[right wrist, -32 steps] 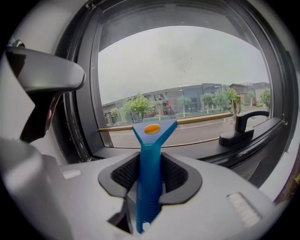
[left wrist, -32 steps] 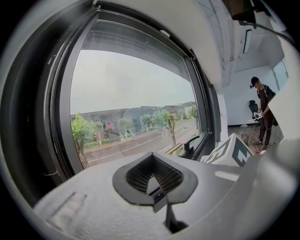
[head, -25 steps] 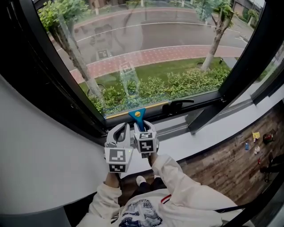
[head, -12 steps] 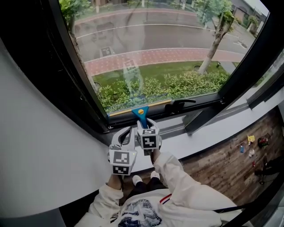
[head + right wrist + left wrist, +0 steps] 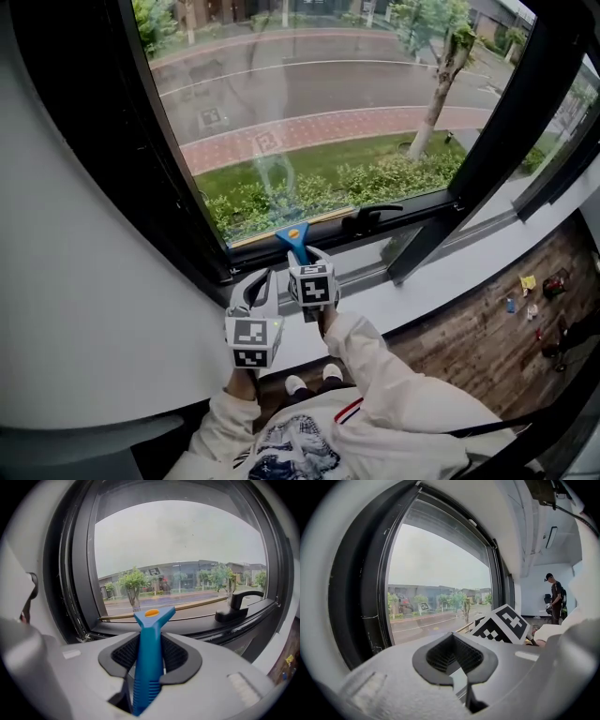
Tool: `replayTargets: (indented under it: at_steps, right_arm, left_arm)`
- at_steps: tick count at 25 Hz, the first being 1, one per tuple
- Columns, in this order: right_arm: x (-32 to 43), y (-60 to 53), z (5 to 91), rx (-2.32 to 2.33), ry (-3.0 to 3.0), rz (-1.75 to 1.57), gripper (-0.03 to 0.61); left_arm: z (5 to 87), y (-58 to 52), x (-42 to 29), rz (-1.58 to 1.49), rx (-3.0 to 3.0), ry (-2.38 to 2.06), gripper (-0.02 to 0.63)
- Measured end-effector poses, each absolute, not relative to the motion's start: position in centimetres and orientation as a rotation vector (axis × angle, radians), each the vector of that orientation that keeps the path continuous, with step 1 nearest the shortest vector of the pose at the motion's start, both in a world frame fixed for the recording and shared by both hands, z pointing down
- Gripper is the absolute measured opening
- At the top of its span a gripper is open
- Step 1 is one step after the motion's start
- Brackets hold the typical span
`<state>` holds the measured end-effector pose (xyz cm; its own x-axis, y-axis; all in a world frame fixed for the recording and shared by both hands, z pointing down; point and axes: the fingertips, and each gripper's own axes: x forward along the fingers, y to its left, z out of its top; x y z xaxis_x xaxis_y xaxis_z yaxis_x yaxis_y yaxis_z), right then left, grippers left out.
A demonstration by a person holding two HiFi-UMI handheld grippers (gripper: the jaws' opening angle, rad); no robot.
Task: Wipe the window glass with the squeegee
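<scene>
A blue-handled squeegee [image 5: 294,244] points up at the window glass [image 5: 319,103], and its yellow blade [image 5: 309,225] lies along the glass's bottom edge. My right gripper [image 5: 302,261] is shut on the blue handle [image 5: 149,639], which stands between its dark pads [image 5: 176,656]. The blade [image 5: 187,605] shows as a thin yellow strip against the lower frame. My left gripper [image 5: 259,292] hangs just left of the right one, lower, over the sill. Its jaws [image 5: 454,656] are shut with nothing in them, and they point along the glass [image 5: 436,588].
A black window handle [image 5: 370,218] sits on the lower frame right of the squeegee, also in the right gripper view [image 5: 234,604]. Below runs a grey sill [image 5: 412,291]. A white wall [image 5: 75,281] is at left. Small items [image 5: 525,291] lie on the wooden floor. A person [image 5: 555,597] stands far off.
The head view has drifted slightly. Both grippers and the squeegee stay at the bottom edge of the glass, almost unmoved; the left gripper sits a little lower.
</scene>
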<state>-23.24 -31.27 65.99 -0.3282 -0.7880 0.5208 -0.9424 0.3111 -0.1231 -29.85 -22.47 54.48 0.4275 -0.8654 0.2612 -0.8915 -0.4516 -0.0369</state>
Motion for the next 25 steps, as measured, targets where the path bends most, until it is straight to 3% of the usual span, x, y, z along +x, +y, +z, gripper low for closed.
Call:
replayTargets:
  at_steps: [16, 25]
  right_arm:
    - [-23.3, -27.4, 63.3, 1.457, -2.289, 0.524, 0.141]
    - [-15.7, -20.4, 58.9, 1.458, -2.449, 0.459, 0.14]
  left_arm:
    - [54.3, -20.8, -30.0, 0.275, 2.528, -1.624, 0.0]
    - [56.1, -13.5, -25.7, 0.31, 2.445, -1.701, 0.0]
